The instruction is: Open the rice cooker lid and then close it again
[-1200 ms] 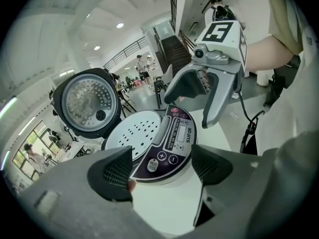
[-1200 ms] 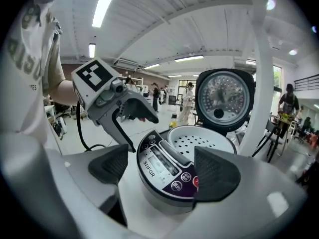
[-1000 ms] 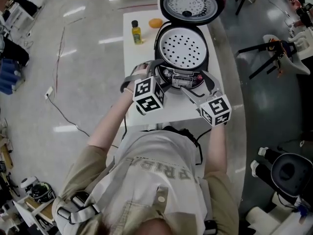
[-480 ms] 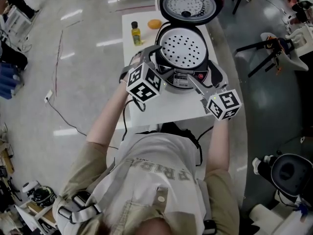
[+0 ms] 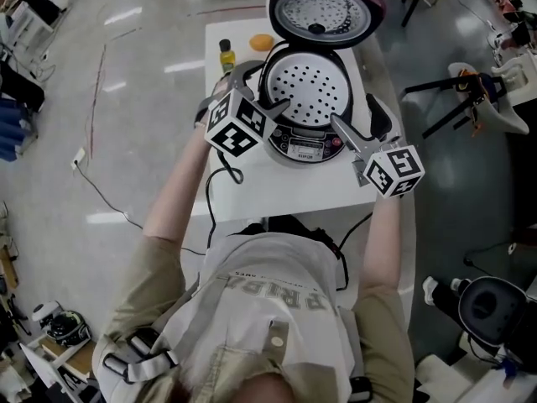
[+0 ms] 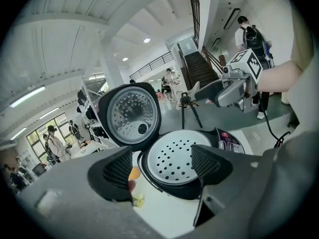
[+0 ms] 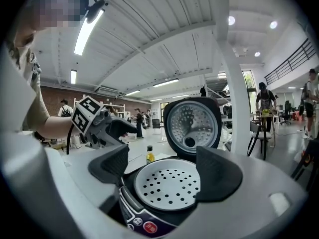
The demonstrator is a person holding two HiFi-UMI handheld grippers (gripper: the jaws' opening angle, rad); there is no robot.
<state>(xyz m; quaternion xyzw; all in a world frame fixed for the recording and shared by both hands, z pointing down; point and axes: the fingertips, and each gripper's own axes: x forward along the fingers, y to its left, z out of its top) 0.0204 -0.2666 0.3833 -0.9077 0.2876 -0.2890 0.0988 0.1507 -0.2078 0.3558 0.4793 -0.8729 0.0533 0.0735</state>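
The rice cooker stands on the white table with its lid swung up and back, so the perforated white tray inside shows. My left gripper hovers at the cooker's left rim, open, with nothing between its pads. My right gripper hangs by the cooker's right side, also open and empty. In the left gripper view the jaws frame the tray and the raised lid. The right gripper view looks over the control panel to the lid.
A small yellow bottle and an orange sit at the table's far left corner. A black cable trails off the table's left edge. Tripods and other equipment stand on the floor to the right. People walk in the background.
Both grippers have risen and moved away from my body, from in front of the control panel to either side of the open cooker. The jaws stayed open; the lid stayed up.
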